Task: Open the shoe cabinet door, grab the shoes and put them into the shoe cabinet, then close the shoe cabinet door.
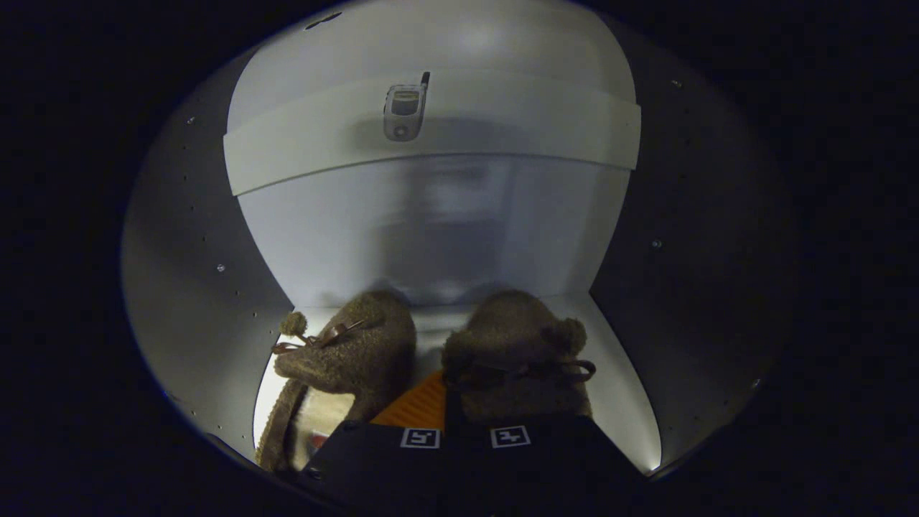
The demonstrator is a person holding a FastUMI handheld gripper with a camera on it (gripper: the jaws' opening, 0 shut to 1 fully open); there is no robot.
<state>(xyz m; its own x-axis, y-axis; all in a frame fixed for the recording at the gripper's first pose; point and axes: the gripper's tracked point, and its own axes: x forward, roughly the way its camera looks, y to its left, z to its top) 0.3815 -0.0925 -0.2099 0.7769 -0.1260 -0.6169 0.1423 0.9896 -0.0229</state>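
- Inside the shoe cabinet (pixel 179 237), two fuzzy brown slippers sit side by side on the white bottom shelf (pixel 624 388), toes towards the back wall
- The gripper (pixel 454 424) is drawn nearly together, its fingers (pixel 420 406) low between the pair, by the right slipper (pixel 520 352); whether both press on it cannot be told
- The left slipper (pixel 355 352) lies just beside them
- An upper shelf (pixel 502 122) carries a small flip phone (pixel 404 108)
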